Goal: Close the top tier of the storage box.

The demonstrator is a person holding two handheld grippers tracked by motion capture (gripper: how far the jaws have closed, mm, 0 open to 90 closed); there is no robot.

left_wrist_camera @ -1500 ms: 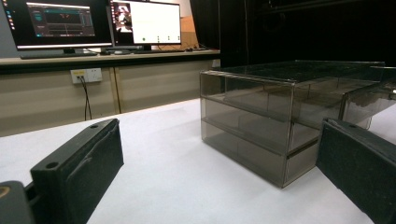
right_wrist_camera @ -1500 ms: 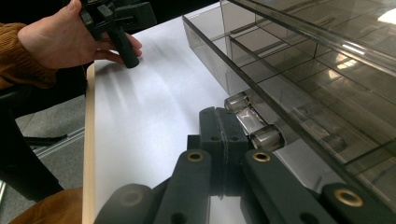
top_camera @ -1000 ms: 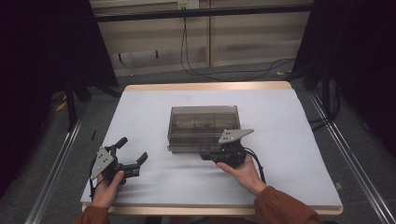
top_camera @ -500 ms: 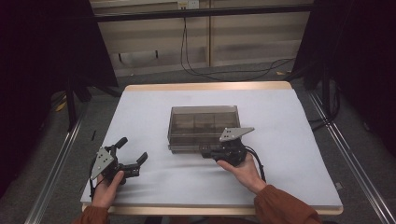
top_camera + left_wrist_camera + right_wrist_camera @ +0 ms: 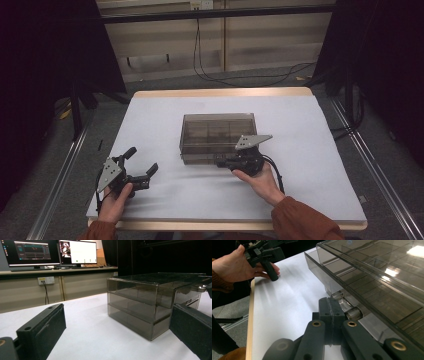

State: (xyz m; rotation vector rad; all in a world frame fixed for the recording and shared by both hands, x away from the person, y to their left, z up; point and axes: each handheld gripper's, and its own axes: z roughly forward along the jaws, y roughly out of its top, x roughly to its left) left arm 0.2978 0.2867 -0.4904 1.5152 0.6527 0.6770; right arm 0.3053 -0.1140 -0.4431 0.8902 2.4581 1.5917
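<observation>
High view shows us a smoky clear drawer box (image 5: pixel 218 136) at the middle of the white table (image 5: pixel 320 150). Through its lid we see divider compartments; we cannot tell if anything lies in them. Our left gripper (image 5: pixel 142 169) rests near the table's front left corner, well apart from the box, jaws spread wide and holding nothing. Our right gripper (image 5: pixel 222 161) sits against the box's front face, jaws pressed together beside a clear round drawer knob (image 5: pixel 353 313).
</observation>
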